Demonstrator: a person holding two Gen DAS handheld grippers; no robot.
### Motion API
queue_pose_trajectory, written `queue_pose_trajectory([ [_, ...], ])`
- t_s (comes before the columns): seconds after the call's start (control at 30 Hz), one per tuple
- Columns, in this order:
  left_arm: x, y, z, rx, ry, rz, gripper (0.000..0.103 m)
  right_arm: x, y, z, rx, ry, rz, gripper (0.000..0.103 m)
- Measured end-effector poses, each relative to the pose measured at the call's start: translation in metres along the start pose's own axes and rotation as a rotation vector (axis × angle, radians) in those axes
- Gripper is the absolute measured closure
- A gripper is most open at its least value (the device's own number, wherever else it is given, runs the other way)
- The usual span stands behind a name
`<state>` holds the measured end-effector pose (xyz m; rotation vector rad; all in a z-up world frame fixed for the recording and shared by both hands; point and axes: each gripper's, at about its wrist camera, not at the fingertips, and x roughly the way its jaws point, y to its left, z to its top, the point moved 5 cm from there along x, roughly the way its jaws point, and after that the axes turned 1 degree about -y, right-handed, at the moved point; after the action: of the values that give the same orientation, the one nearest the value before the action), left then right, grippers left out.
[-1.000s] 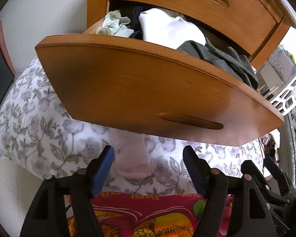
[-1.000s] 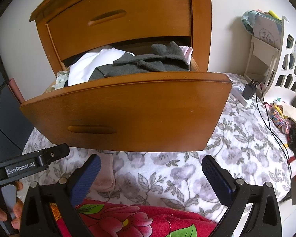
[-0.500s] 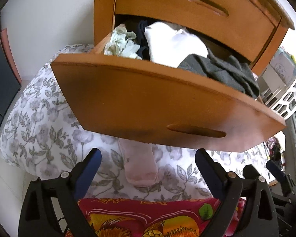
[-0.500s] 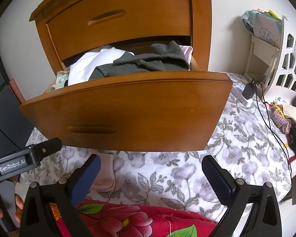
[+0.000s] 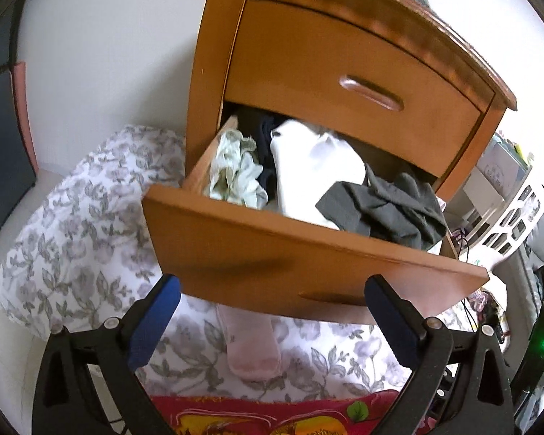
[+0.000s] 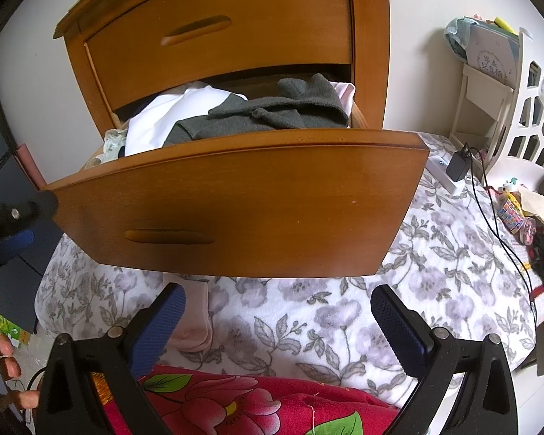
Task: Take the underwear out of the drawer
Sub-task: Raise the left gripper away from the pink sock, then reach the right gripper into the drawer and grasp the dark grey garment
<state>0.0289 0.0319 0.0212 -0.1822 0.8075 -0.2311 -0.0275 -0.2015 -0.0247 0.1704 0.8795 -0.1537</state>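
Pink underwear on the bed, below the open drawer; both tools empty.

The pink underwear point(image 5: 252, 351) lies flat on the floral bed cover point(image 5: 90, 253), partly under the front of the pulled-out drawer point(image 5: 272, 253). Inside the drawer sit a pale green garment point(image 5: 235, 174), a white garment point(image 5: 315, 166) and a grey garment point(image 5: 388, 210). The left tool point(image 5: 268, 320) hangs above the underwear, jaws opening, nothing between the pads. The right tool point(image 6: 277, 326) stands wide and empty over the bed cover. A red floral blanket point(image 6: 254, 402) lies nearest both cameras.
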Motion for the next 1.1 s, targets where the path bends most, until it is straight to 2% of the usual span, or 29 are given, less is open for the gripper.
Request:
queue_pose_trajectory([
  [0.17,-0.006,-0.001,0.005,0.006,-0.017,-0.022,0.002,-0.001,0.001,0.0,0.003,-0.006,-0.001,0.0],
  [0.37,-0.008,0.001,0.005,0.036,-0.029,0.027,0.002,-0.023,0.004,0.013,-0.035,-0.056,0.07,0.0],
  [0.57,-0.014,0.004,0.005,0.11,-0.076,0.103,0.002,-0.06,-0.001,0.067,-0.092,-0.173,0.097,0.0],
  [0.73,-0.007,0.005,-0.002,0.134,-0.07,0.134,0.002,-0.064,-0.002,0.115,-0.116,-0.169,0.104,0.0],
  [0.87,0.004,0.004,-0.012,0.147,-0.044,0.135,0.002,-0.061,-0.005,0.144,-0.087,-0.145,0.141,0.0],
  [1.1,0.02,-0.001,-0.025,0.187,0.014,0.161,0.002,-0.055,0.0,0.184,-0.149,-0.132,0.069,0.0],
])
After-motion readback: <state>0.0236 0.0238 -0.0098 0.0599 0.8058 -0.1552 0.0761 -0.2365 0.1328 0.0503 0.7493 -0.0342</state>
